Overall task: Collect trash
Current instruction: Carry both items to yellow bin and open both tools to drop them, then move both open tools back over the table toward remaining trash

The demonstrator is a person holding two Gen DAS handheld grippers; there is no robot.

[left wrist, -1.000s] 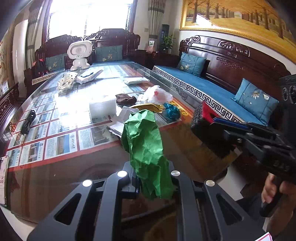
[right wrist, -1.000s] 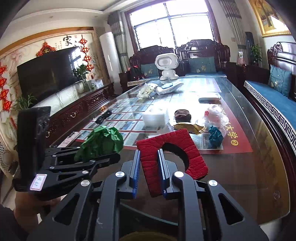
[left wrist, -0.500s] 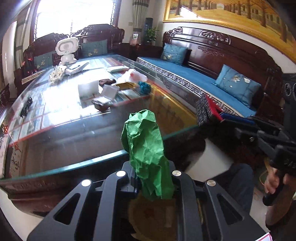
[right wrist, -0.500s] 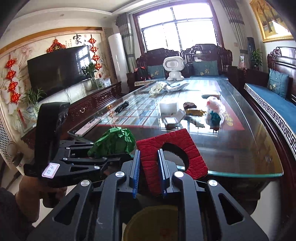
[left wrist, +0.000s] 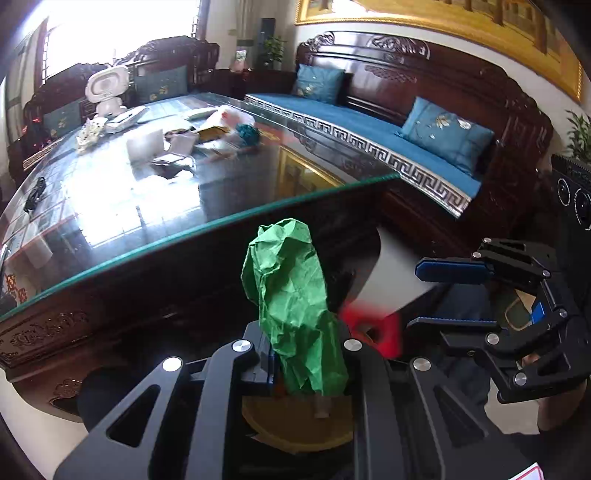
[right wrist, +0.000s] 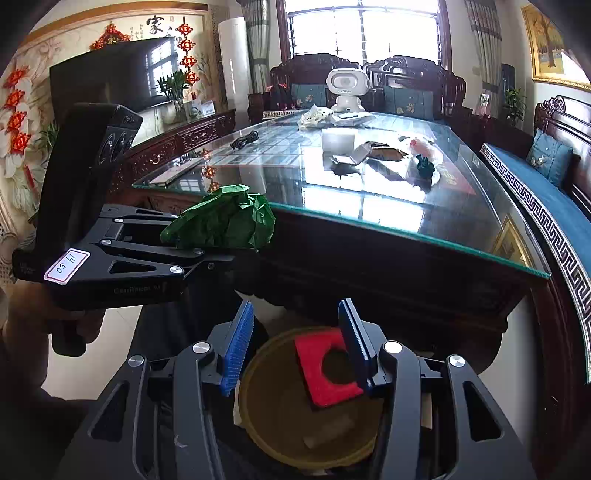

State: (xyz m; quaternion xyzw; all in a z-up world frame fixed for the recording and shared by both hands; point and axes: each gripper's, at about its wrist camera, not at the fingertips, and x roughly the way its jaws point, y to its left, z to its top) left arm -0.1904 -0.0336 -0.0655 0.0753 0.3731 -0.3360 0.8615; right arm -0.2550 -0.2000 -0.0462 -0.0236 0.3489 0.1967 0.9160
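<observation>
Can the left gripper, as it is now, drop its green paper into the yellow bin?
Probably yes. The left gripper is shut on the green paper, and the yellow bin lies open right beneath it, with nothing visible between. The right gripper stands off to the side.

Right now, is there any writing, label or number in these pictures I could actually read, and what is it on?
"14-50": handwritten on the white sticker on the left tongs.
"CenRobot AI", faint and only roughly legible: embossed lettering on the same tongs' black body.
"家": black character on the wall above the television.
Too small or blurred: the smaller wall characters, the sheets under the table glass, the yellow characters on the red mat.
</observation>
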